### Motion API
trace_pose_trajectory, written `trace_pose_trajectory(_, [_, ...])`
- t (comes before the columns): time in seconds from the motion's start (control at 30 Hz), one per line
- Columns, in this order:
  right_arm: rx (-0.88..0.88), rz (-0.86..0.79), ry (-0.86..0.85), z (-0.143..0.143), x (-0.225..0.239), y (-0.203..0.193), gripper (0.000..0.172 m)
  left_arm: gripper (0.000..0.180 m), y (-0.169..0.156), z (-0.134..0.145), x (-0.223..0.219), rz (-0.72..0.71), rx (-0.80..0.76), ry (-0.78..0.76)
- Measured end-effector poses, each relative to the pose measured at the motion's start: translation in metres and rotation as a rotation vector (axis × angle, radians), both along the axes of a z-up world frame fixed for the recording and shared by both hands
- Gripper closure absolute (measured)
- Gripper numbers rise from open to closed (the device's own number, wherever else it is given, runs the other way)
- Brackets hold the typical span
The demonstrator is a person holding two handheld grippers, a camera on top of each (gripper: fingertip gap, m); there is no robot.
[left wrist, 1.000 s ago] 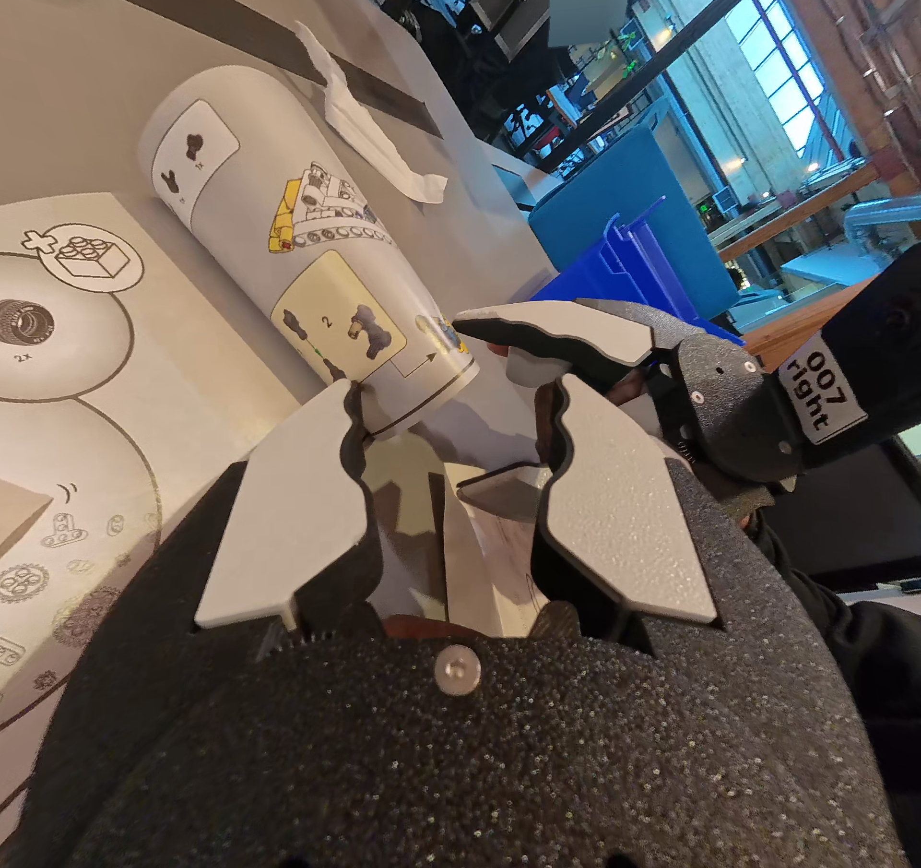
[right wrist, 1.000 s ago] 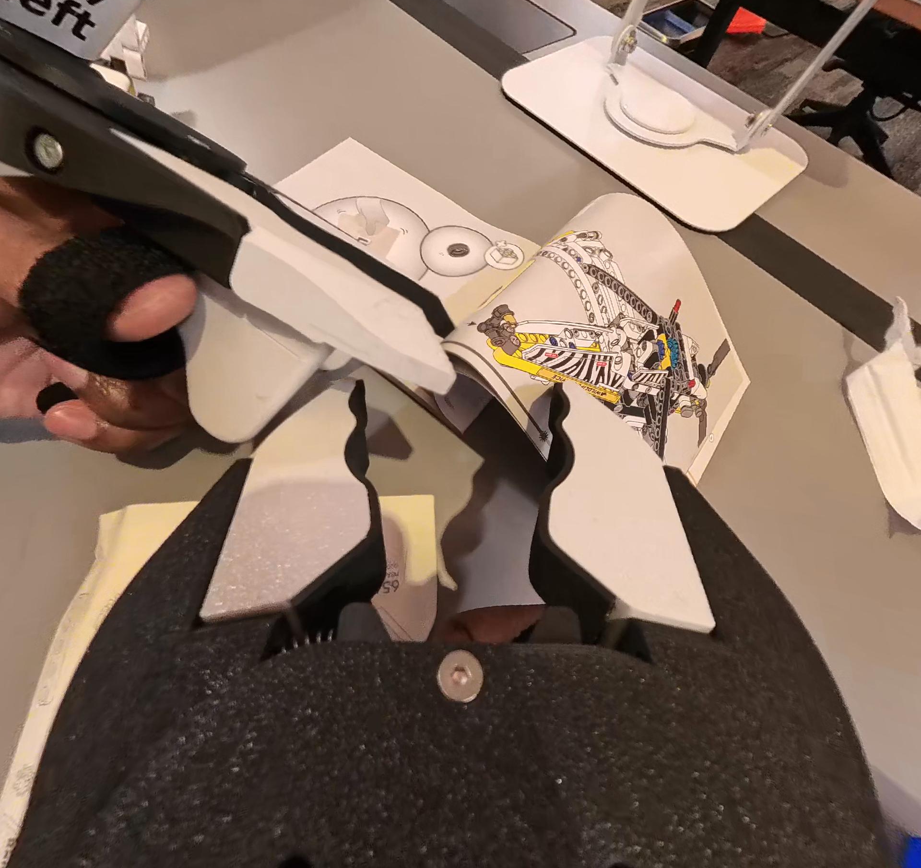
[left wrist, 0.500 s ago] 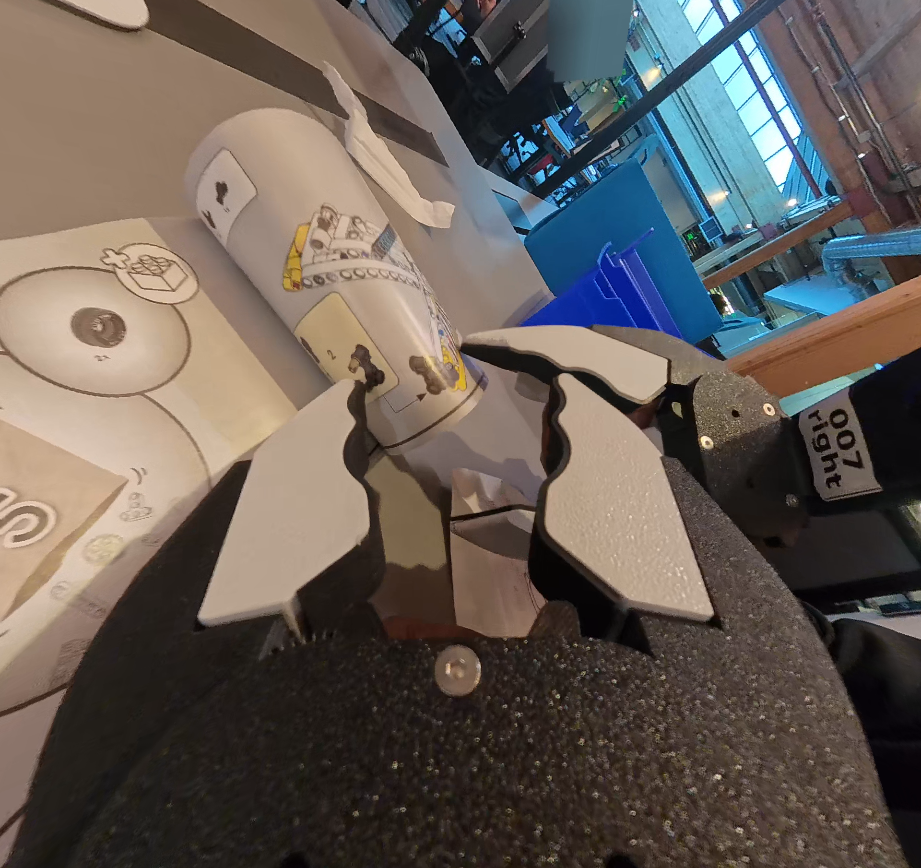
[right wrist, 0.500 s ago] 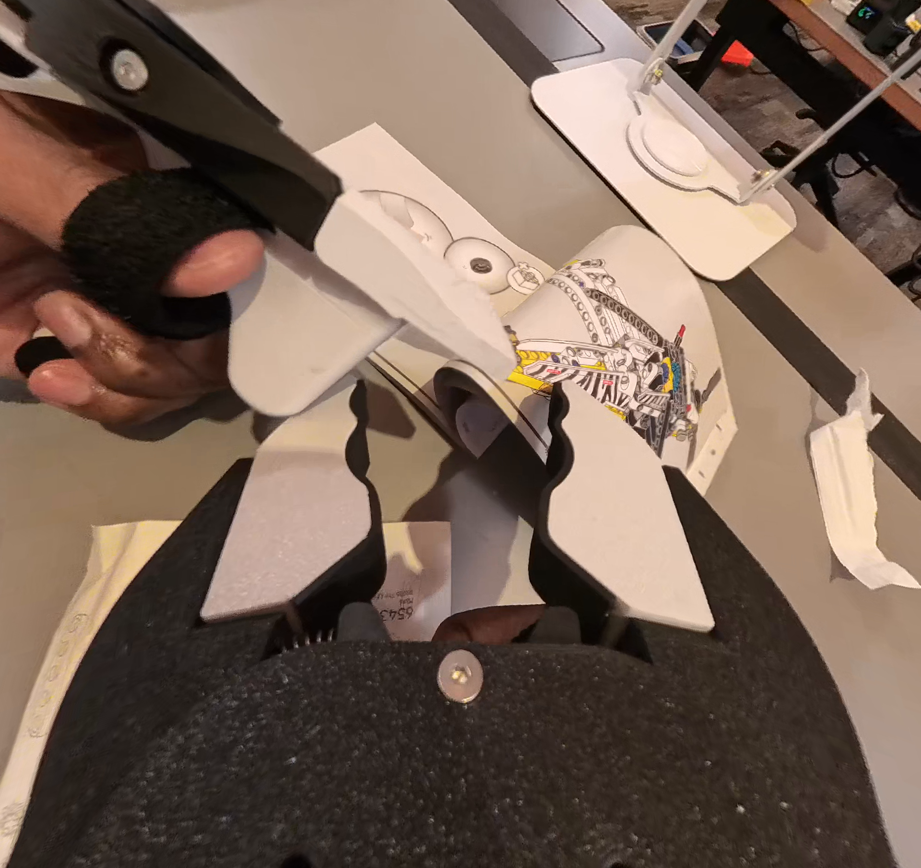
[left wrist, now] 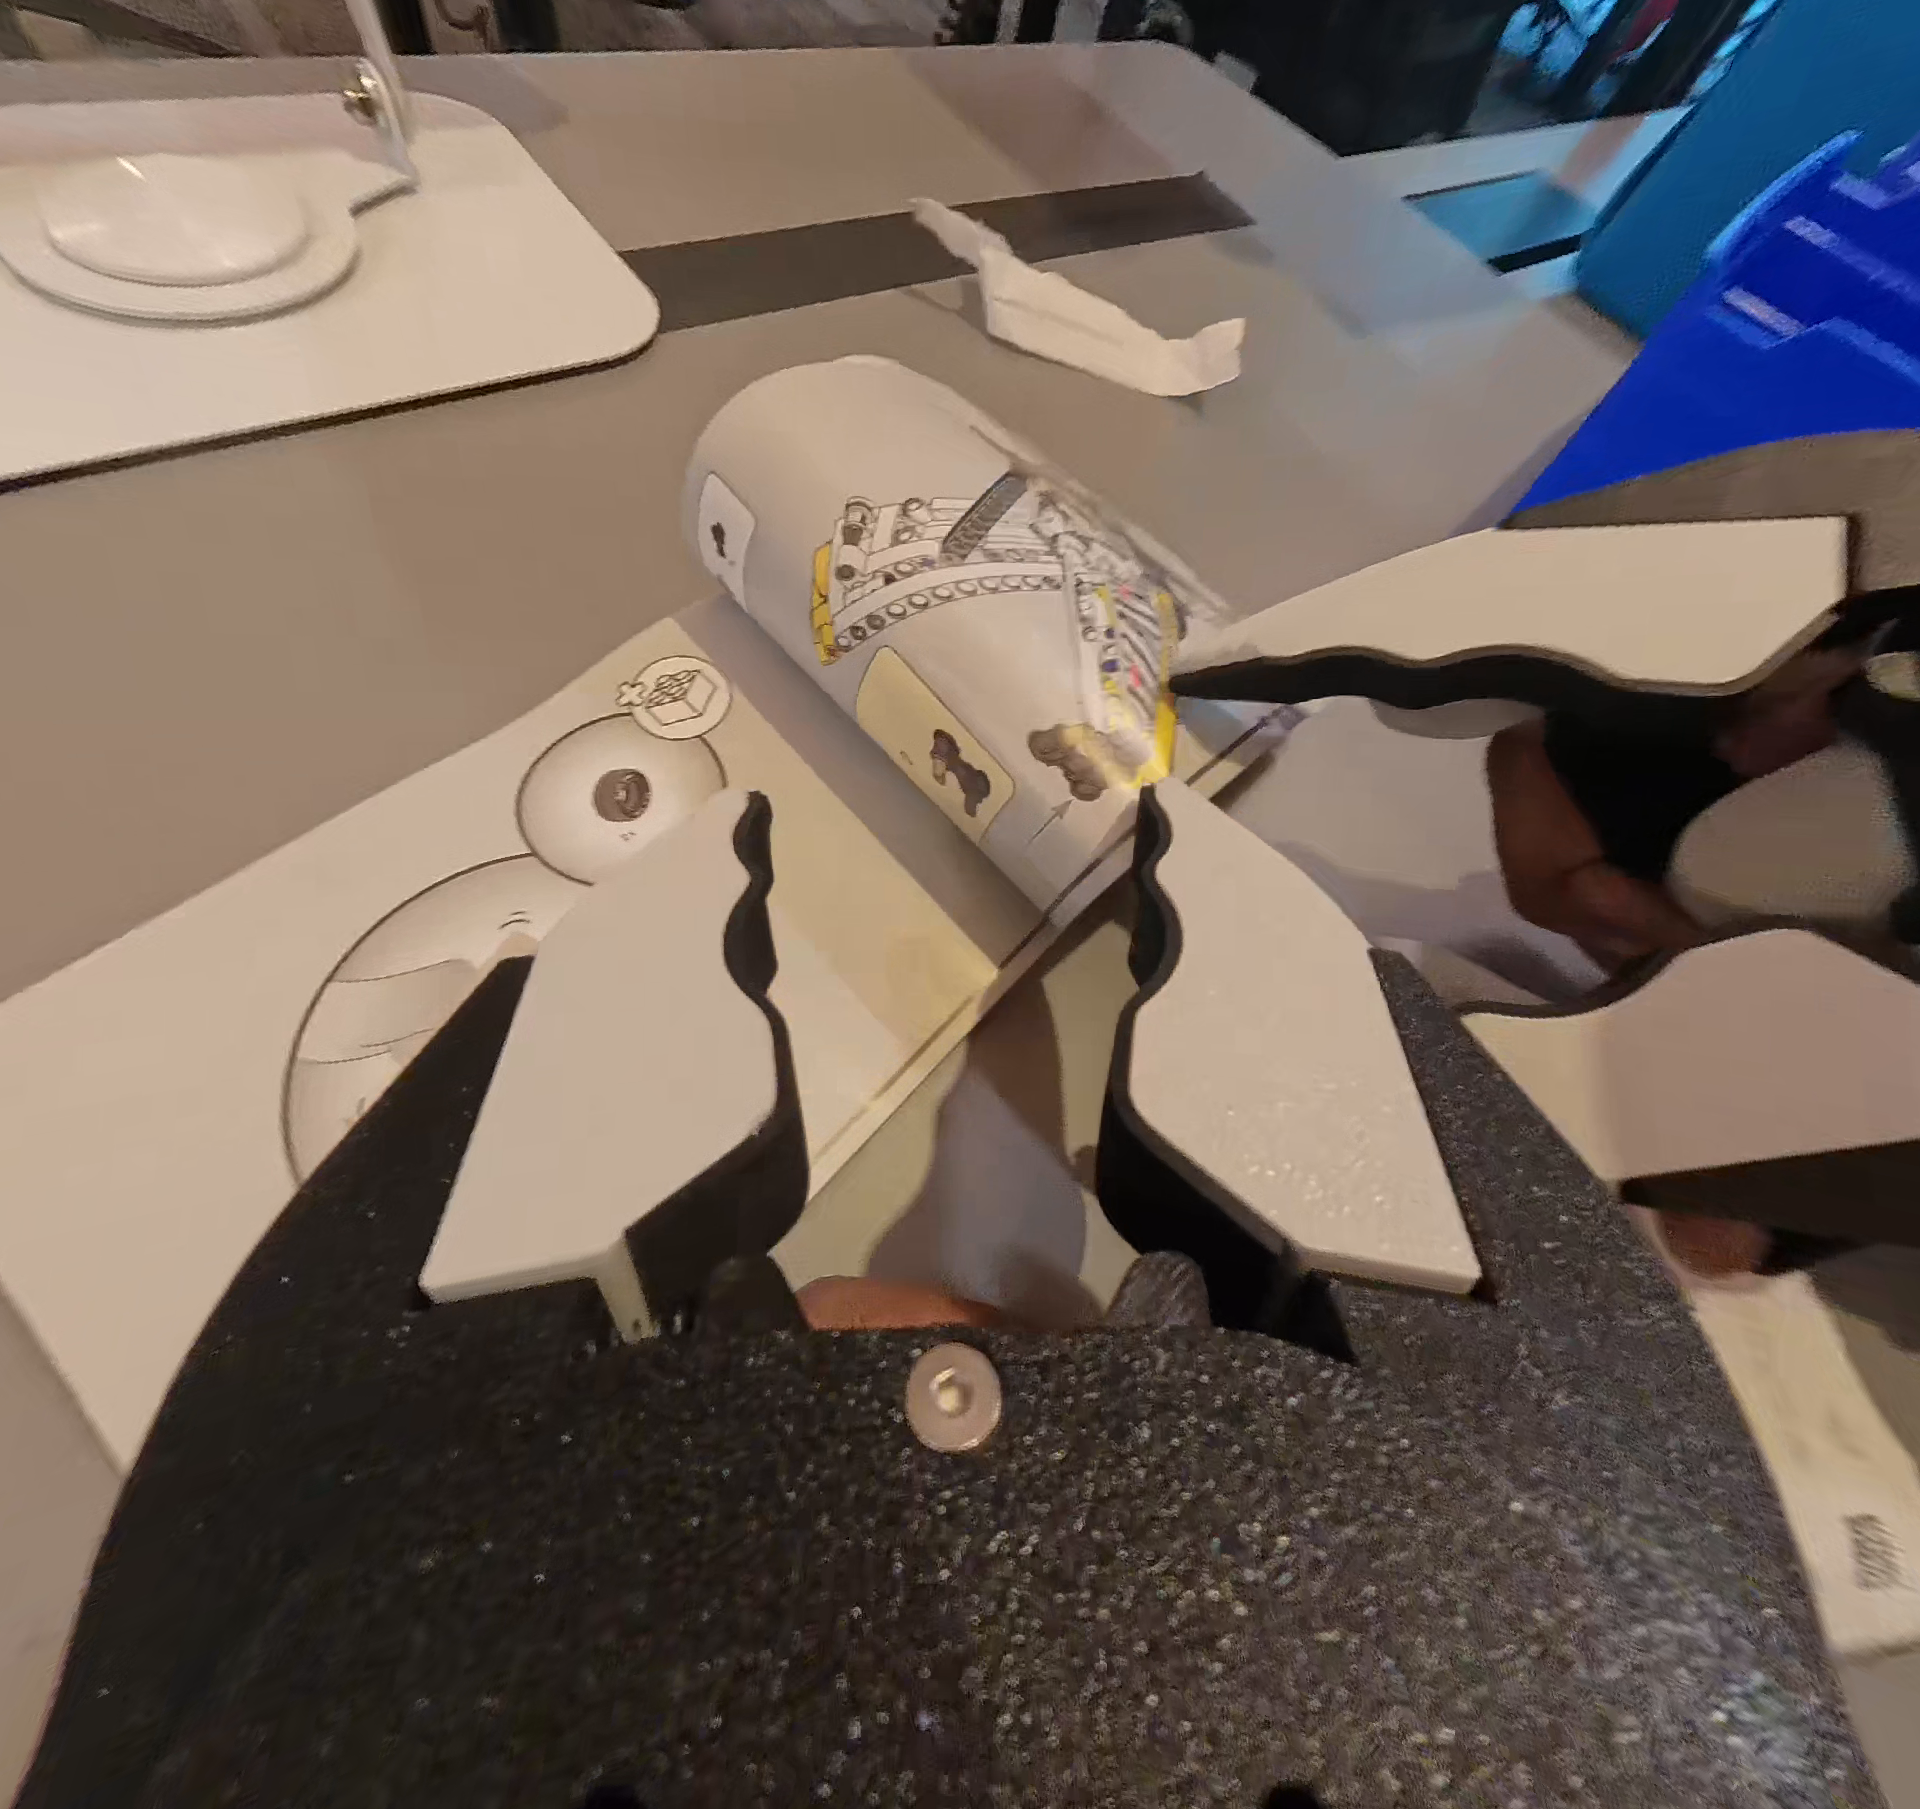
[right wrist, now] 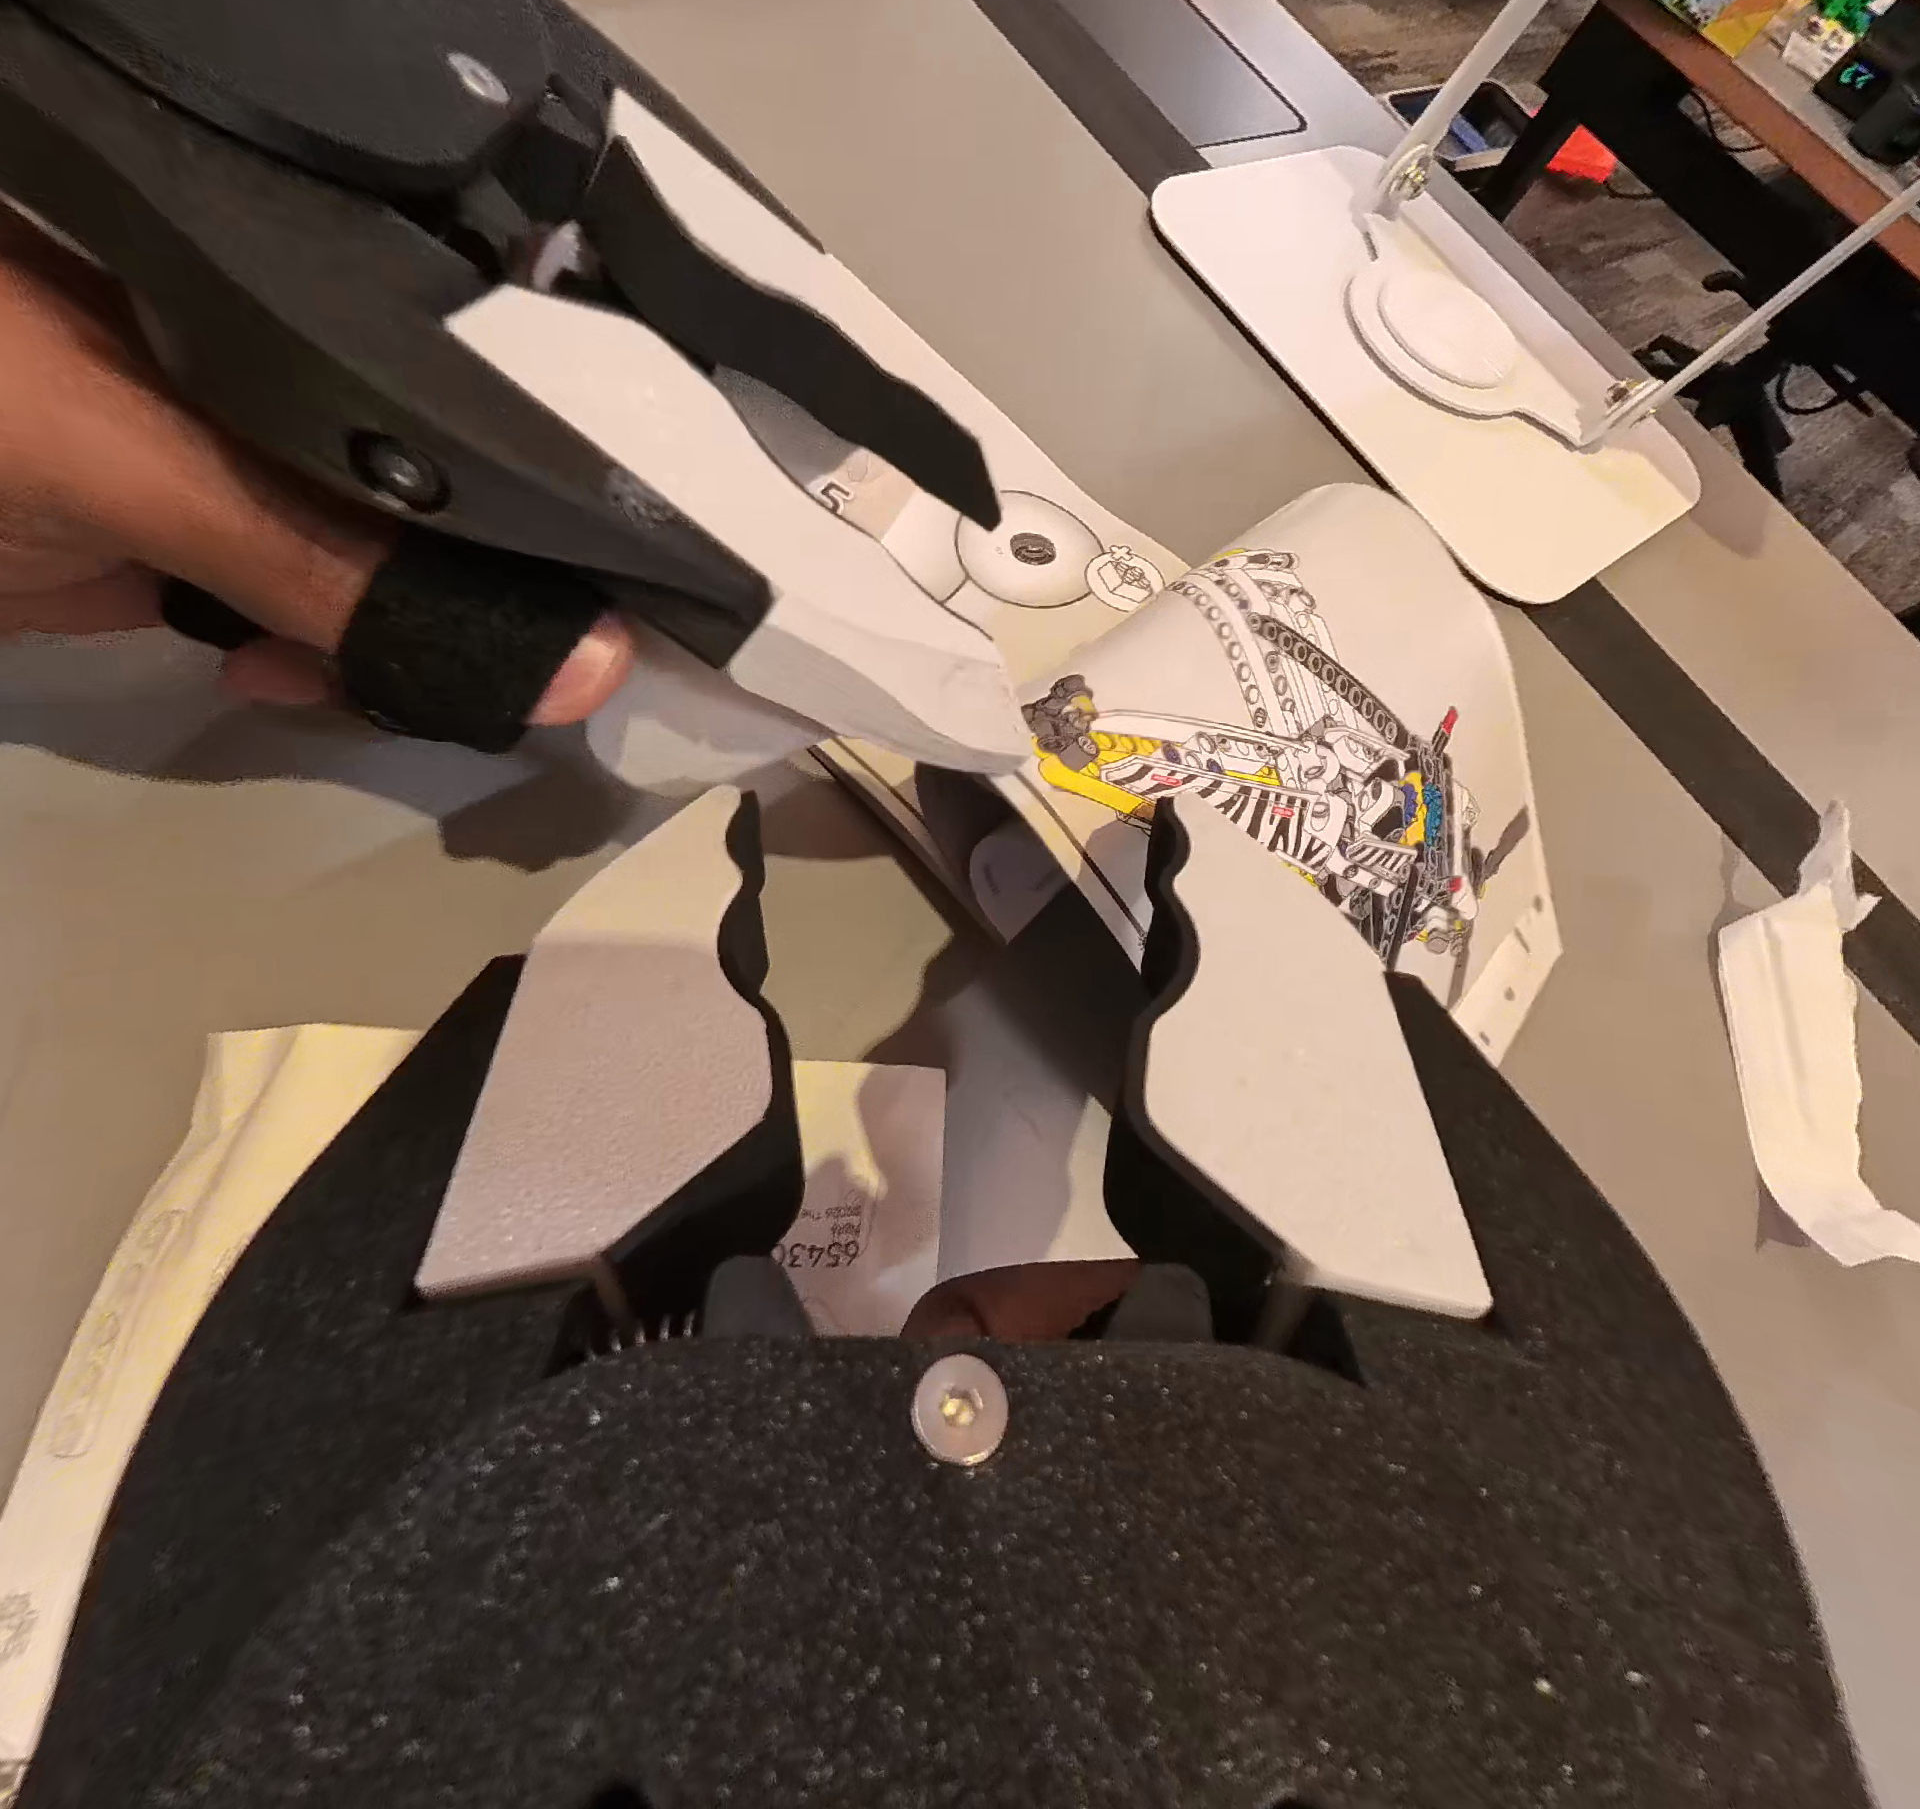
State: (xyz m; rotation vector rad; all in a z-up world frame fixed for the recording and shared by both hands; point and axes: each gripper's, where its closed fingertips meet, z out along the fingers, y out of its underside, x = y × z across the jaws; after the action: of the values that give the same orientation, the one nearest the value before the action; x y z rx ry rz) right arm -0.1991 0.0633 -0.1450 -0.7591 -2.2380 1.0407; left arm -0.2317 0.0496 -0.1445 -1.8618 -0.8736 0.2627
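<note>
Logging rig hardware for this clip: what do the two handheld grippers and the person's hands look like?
Both the left gripper and right gripper have rough black speckled bodies with a silver screw, flat light-grey fingers edged with wavy black pads. The hand wears a black fabric finger loop.

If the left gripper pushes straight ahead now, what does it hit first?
Likely the curled booklet page right ahead of the open left gripper; the right gripper sits beside that line, depth unclear.

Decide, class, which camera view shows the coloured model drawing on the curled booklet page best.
The right wrist view: the drawing lies nearly whole across the curled page, crossed only by the right claw's finger. The left wrist view shows the page from its other side, with that drawing blurred at its edge.
</note>
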Motion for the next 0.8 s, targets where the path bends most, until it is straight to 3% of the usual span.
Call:
trace_pose_trajectory(0.17, [0.007,-0.004,0.015,0.003,0.001,0.005,0.100,0.115,-0.010,-0.008,-0.007,0.062,-0.065,0.005])
trace_pose_trajectory(0.43, [-0.053,-0.112,-0.034,0.005,-0.009,0.036,0.098,0.115,-0.005,-0.011,-0.001,0.029,-0.068,-0.001])
trace_pose_trajectory(0.6, [-0.040,-0.073,-0.095,-0.003,-0.007,0.019,0.096,0.116,-0.011,-0.014,-0.004,0.055,-0.082,-0.024])
trace_pose_trajectory(0.8, [-0.021,-0.003,-0.079,0.006,-0.006,-0.006,0.096,0.116,-0.016,-0.001,-0.002,0.050,-0.078,0.027])
